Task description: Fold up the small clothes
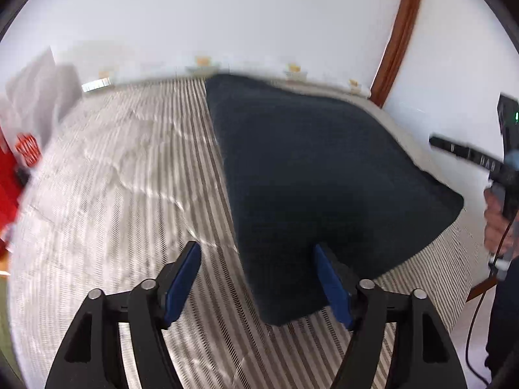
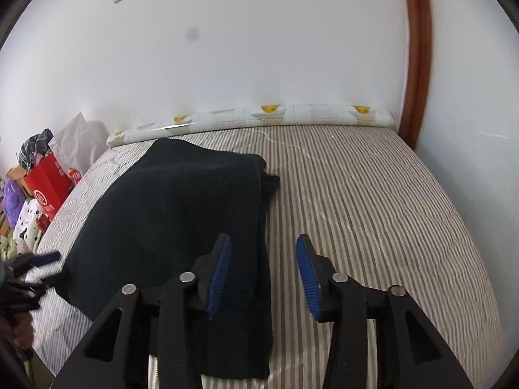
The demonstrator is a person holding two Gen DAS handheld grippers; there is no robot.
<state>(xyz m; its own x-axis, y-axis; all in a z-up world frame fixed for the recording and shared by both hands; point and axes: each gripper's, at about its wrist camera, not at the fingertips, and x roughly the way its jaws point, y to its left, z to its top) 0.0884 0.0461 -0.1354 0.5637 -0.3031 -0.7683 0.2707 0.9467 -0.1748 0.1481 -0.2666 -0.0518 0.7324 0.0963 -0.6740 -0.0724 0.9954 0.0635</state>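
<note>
At the far left of the right wrist view, a clutter of bags (image 2: 48, 181) stands off the bed's left side: a red one with white print, a white crumpled one behind it, and purple and spotted things nearer the camera. The bed (image 2: 373, 194) carries a grey-and-white striped cover, and its left edge runs diagonally just beside those bags. Along the far edge lies a long printed roll (image 2: 259, 116) against the white wall (image 2: 259, 48).

The dark garment (image 2: 168, 220) lies on the left half of the bed, folded into a long shape. Its long axis runs from the near edge away toward the far wall, leaning slightly left in this view; the far end sits near the roll and the near end passes under the right gripper. Its right-hand edge is a fairly straight fold line, with a small corner poking out rightward partway up.

The left gripper (image 1: 256, 253) hangs over the garment's near left corner, jaws wide apart and gripping nothing; its right pad overlaps the cloth in view, its left pad is over bare stripes.

The right gripper (image 2: 262, 246) is partly open and empty: its left pad overlaps the garment's right edge, and its right pad stands over bare cover.

To the right of the garment the striped cover is open all the way to the bed's right edge, where a brown door frame (image 2: 418, 64) rises beside the wall.
</note>
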